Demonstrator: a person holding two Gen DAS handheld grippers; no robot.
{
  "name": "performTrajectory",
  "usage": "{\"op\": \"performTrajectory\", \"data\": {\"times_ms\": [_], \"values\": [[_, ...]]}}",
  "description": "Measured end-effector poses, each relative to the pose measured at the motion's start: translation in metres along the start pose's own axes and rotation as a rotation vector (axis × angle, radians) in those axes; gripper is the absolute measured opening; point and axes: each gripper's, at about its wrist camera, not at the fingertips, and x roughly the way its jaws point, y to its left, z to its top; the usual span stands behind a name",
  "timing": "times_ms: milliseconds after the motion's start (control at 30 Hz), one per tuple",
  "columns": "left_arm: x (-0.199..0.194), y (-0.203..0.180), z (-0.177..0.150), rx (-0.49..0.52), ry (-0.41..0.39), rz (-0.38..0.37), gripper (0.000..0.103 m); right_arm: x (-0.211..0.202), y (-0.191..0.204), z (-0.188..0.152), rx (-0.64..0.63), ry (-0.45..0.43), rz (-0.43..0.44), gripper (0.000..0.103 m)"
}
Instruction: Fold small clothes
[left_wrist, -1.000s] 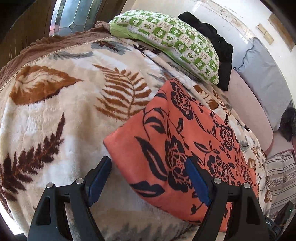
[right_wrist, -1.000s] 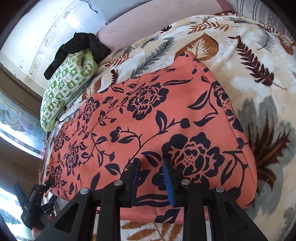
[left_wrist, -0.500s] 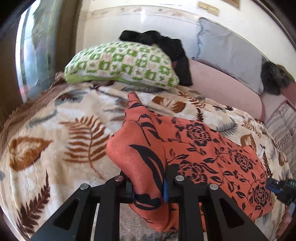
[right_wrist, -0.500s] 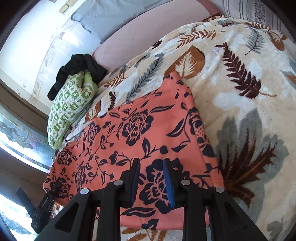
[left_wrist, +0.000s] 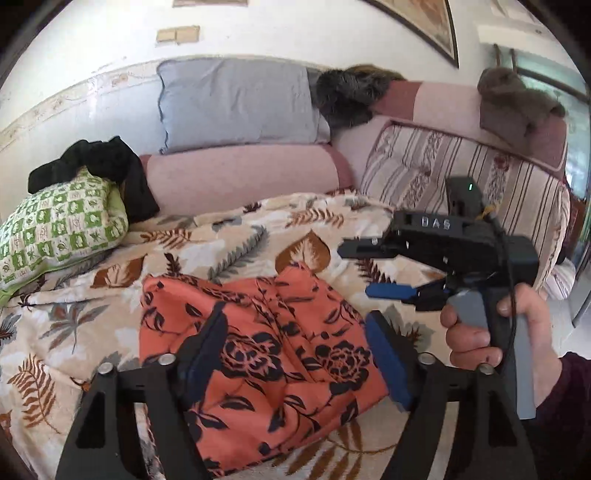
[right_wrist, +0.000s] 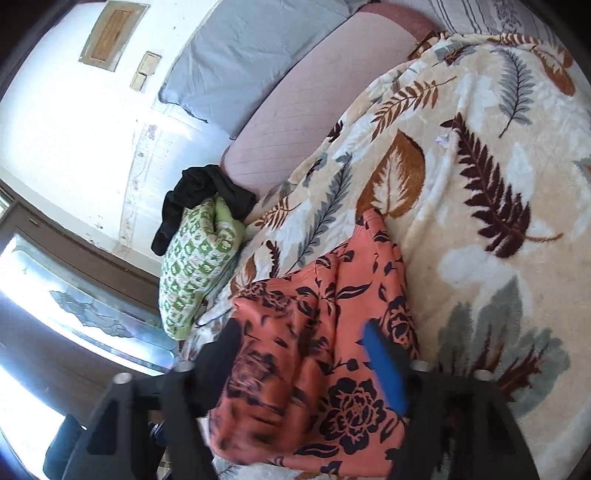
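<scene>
Near edge of the cloth (right_wrist: 295, 417) motion-blurred in the right view; pillow (left_wrist: 55, 229) cut off at the left view's edge.

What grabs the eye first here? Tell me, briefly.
The orange floral garment stands out, lying rumpled on the leaf-print blanket between the opening jaws of the left gripper. Behind it, a green checked pillow sits at the left with black clothing draped over it.

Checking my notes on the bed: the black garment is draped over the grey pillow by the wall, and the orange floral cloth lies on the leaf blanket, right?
Not quite: the black garment is draped over the green checked pillow, not the grey pillow, as the left wrist view shows. The orange floral cloth does lie on the leaf blanket.
</scene>
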Motion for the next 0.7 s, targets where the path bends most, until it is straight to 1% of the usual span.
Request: {"op": "performTrajectory", "data": {"times_ms": [33, 67, 133, 200, 233, 300, 367, 433, 500, 533, 567, 600, 667, 700], "values": [[-0.005, 0.012, 0.001, -0.023, -0.028, 0.015, 0.085, 0.005, -0.001, 0.000, 0.005, 0.017, 0.002, 0.080], [-0.006, 0.026, 0.001, -0.049, -0.036, 0.034, 0.085, 0.011, -0.001, 0.000, 0.012, 0.034, 0.004, 0.080], [-0.001, 0.057, -0.004, -0.125, -0.020, 0.101, 0.085, 0.027, -0.003, 0.000, 0.030, 0.073, 0.007, 0.079], [0.009, 0.091, -0.015, -0.225, 0.018, 0.152, 0.085, 0.046, -0.002, -0.003, 0.033, 0.118, -0.003, 0.078], [0.015, 0.106, -0.023, -0.270, 0.049, 0.179, 0.085, 0.054, -0.001, -0.005, 0.027, 0.136, -0.013, 0.077], [0.028, 0.128, -0.033, -0.341, 0.128, 0.230, 0.085, 0.075, 0.001, -0.012, 0.005, 0.175, -0.061, 0.076], [0.038, 0.136, -0.040, -0.348, 0.169, 0.264, 0.085, 0.091, 0.005, -0.017, -0.023, 0.188, -0.116, 0.076], [0.047, 0.135, -0.045, -0.309, 0.209, 0.316, 0.085, 0.102, 0.009, -0.020, -0.045, 0.200, -0.129, 0.073], [0.052, 0.132, -0.050, -0.299, 0.243, 0.314, 0.085, 0.110, 0.017, -0.025, -0.063, 0.233, -0.122, 0.067], [0.054, 0.130, -0.052, -0.297, 0.257, 0.304, 0.085, 0.116, 0.022, -0.030, -0.083, 0.267, -0.116, 0.060], [0.057, 0.127, -0.053, -0.292, 0.270, 0.292, 0.085, 0.121, 0.028, -0.036, -0.111, 0.294, -0.118, 0.055], [0.060, 0.123, -0.053, -0.282, 0.282, 0.277, 0.085, 0.125, 0.034, -0.042, -0.154, 0.292, -0.142, 0.053], [0.062, 0.117, -0.052, -0.264, 0.286, 0.250, 0.085, 0.126, 0.041, -0.048, -0.209, 0.270, -0.187, 0.028], [0.061, 0.113, -0.051, -0.253, 0.279, 0.236, 0.085, 0.123, 0.041, -0.047, -0.201, 0.248, -0.175, 0.024]]}}
